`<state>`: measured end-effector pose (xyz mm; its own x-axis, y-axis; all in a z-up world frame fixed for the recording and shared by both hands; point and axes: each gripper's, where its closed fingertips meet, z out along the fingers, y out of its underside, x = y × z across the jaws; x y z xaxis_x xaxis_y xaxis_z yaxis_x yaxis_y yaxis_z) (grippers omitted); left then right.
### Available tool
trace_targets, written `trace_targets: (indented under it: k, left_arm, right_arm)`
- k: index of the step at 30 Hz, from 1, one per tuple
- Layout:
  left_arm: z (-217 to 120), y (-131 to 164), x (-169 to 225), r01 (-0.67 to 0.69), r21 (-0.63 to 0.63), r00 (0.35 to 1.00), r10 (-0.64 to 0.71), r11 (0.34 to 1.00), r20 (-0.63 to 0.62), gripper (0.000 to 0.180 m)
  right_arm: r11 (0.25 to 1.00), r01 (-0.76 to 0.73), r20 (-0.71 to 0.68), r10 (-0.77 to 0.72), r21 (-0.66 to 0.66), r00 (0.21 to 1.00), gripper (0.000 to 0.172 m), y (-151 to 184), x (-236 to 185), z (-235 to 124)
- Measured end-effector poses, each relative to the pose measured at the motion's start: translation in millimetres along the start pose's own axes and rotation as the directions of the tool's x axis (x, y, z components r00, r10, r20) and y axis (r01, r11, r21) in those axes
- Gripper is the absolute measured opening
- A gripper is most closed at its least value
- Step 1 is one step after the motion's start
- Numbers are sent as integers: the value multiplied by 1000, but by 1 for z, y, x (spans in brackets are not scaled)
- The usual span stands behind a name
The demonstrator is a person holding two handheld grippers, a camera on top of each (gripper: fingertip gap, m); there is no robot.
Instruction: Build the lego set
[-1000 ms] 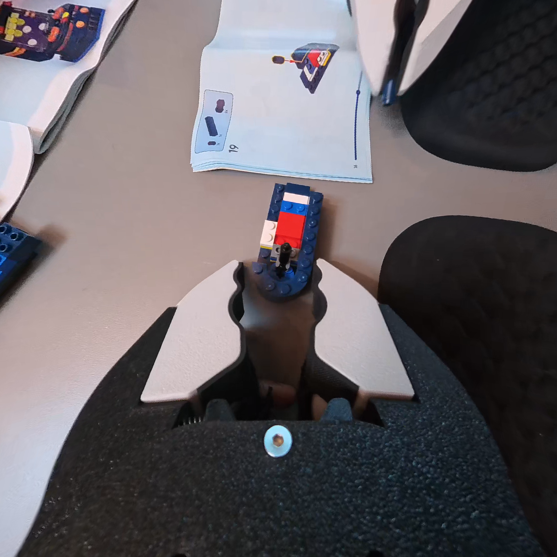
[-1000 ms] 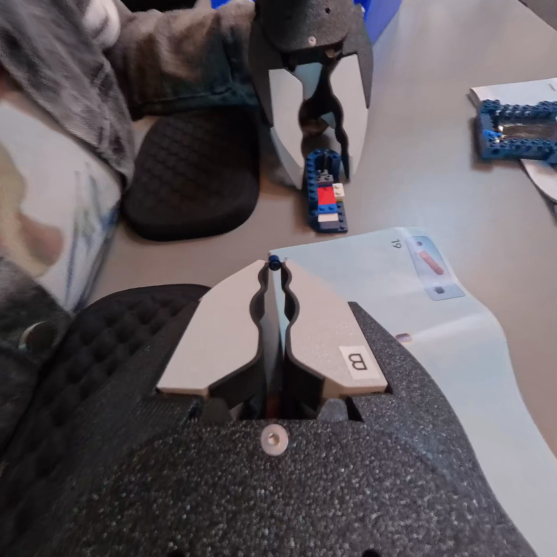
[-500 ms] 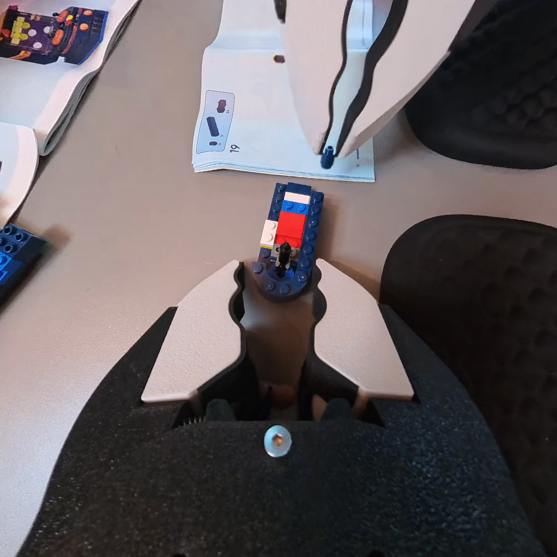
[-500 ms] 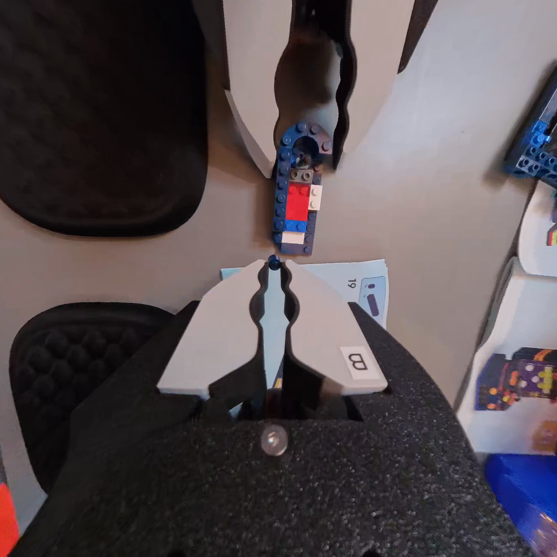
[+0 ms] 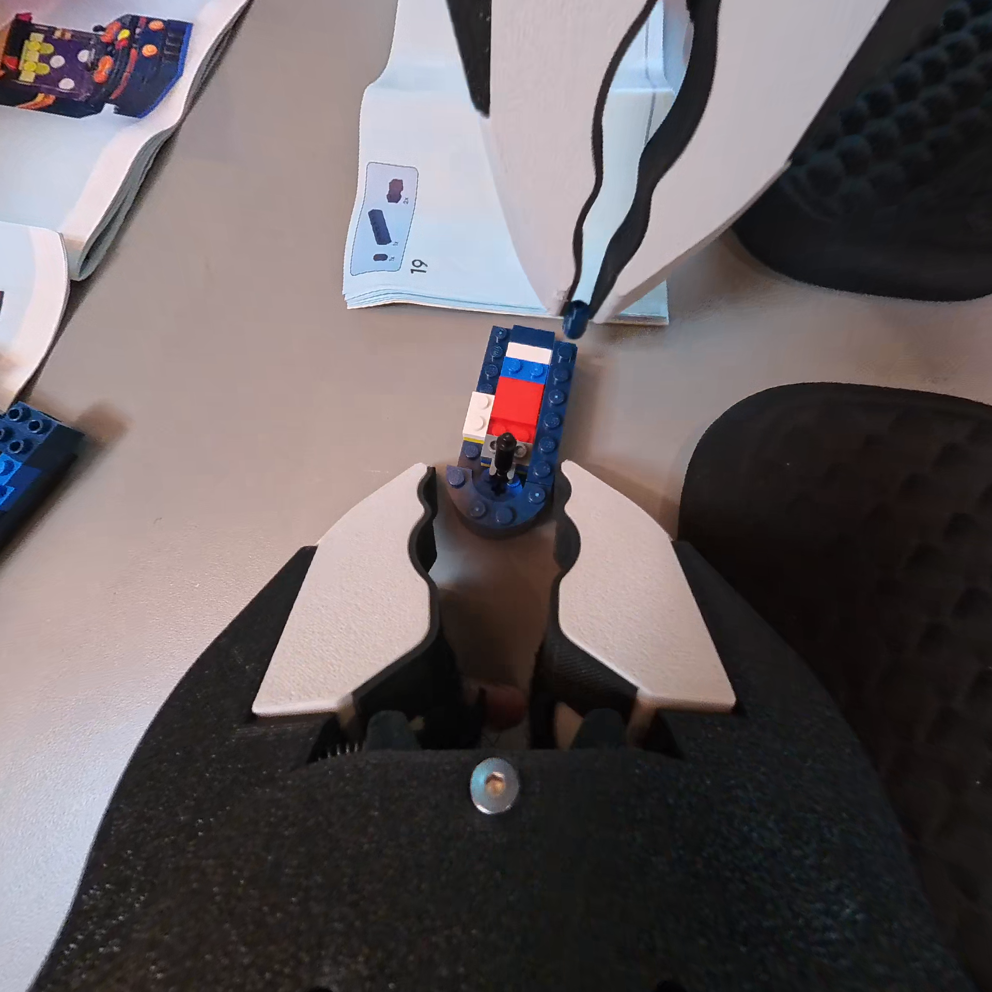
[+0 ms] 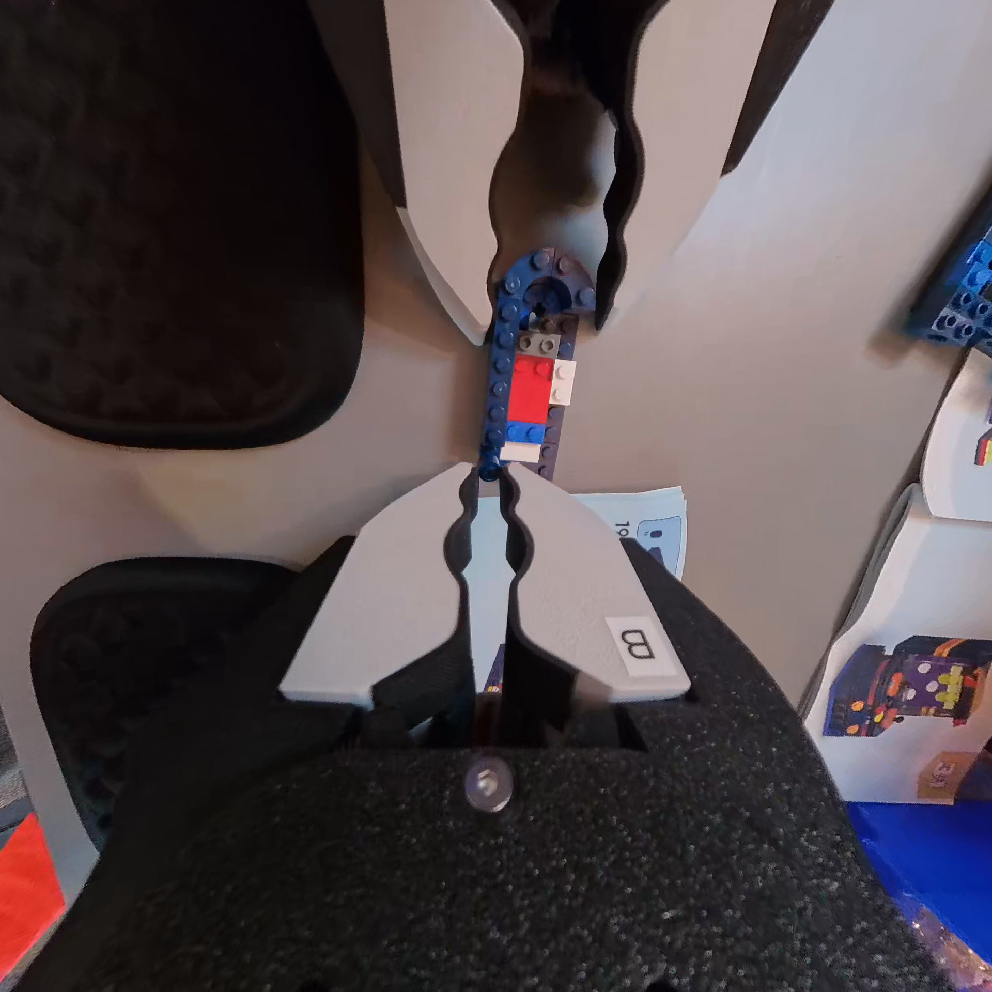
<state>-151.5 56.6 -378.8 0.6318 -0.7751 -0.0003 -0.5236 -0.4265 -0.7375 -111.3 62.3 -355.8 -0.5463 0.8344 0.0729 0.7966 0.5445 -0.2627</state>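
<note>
The grey table (image 5: pixel 214 429) carries everything here, and the brick boat model (image 5: pixel 523 408) near its middle serves as the reference. Two black textured cushions lie to the model's right, one beside its near end (image 5: pixel 859 590) and one beyond its far end (image 5: pixel 885 188). An open instruction booklet (image 5: pixel 429 214) lies just past the far end. A second booklet with a colourful picture (image 5: pixel 107 107) and a separate blue brick assembly (image 5: pixel 21 456) sit well off to the left. The model is a long dark-blue hull plate with a rounded near end. It carries white, blue, red and grey bricks in a row, a white brick on its left edge and an upright black peg (image 5: pixel 503 456) near the rounded end. The left gripper (image 5: pixel 494 472) rests low on the table with its fingers spread around that rounded end. The right finger lies against the hull edge, while a sliver of table shows between the left finger and the hull, so the model stands between the fingers rather than clamped. The right gripper (image 6: pixel 488 472) comes in from the far side with its fingertips pinched on a small dark-blue round piece (image 5: pixel 575 322). That piece hangs right at the hull's far right corner; whether it touches the corner stud cannot be told.
</note>
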Motion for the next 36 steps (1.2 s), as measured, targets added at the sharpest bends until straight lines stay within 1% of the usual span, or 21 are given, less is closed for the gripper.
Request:
trace_targets:
  k: [2,5,9,15,36]
  left_arm:
    - [0,0,0,-1,0,1000,1,1000,-1,41]
    - [0,0,0,-1,0,1000,1,1000,-1,41]
    - [0,0,1,-3,0,1000,3,1000,-2,41]
    - [0,0,1,-8,1,1000,8,1000,-6,38]
    - [0,0,0,-1,2,1000,1,1000,2,37]
  right_arm:
    - [999,6,-5,-6,-31,1000,7,3,2,2]
    - [1000,10,11,-10,-27,1000,7,1,2,2]
    - [998,27,12,-26,-61,1000,7,1,1,5]
    - [996,33,7,-33,-78,999,7,0,1,7]
    - [997,19,28,-17,-78,999,7,-1,0,10]
